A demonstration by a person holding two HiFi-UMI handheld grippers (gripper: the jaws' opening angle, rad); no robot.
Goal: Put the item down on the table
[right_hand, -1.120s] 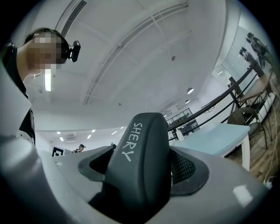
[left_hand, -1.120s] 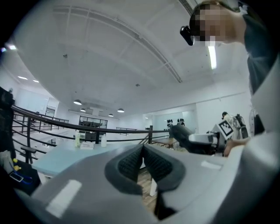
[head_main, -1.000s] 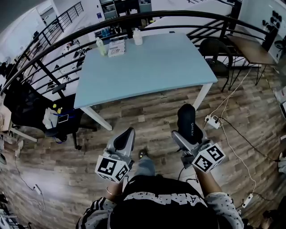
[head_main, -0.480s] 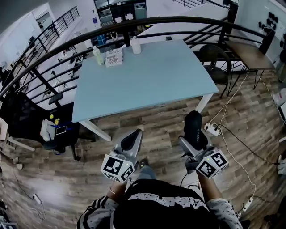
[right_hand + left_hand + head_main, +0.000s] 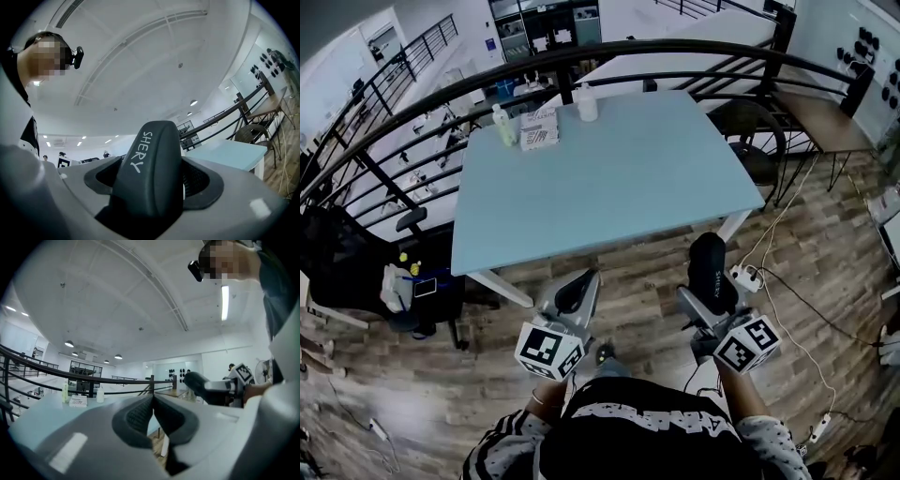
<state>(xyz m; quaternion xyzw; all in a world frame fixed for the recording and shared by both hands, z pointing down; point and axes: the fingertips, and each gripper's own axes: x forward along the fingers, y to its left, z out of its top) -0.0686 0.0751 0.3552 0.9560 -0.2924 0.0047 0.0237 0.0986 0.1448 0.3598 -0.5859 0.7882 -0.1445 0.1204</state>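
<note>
Black rounded case lettered "SHERY" (image 5: 150, 173) is being clamped by the right gripper (image 5: 707, 298), just short of the pale blue table (image 5: 609, 178); the left gripper (image 5: 575, 294) is being held closed, empty.

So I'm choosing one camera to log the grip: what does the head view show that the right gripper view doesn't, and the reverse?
Head view only: the green bottle, box and white bottle at the far edge of the pale blue table, and a power strip on the floor.

Right gripper view only: the jaws pressed against both sides of the dark item, and the ceiling lights.

Both: that item, lettered SHERY, held in the right gripper short of the table, and the black railing.
</note>
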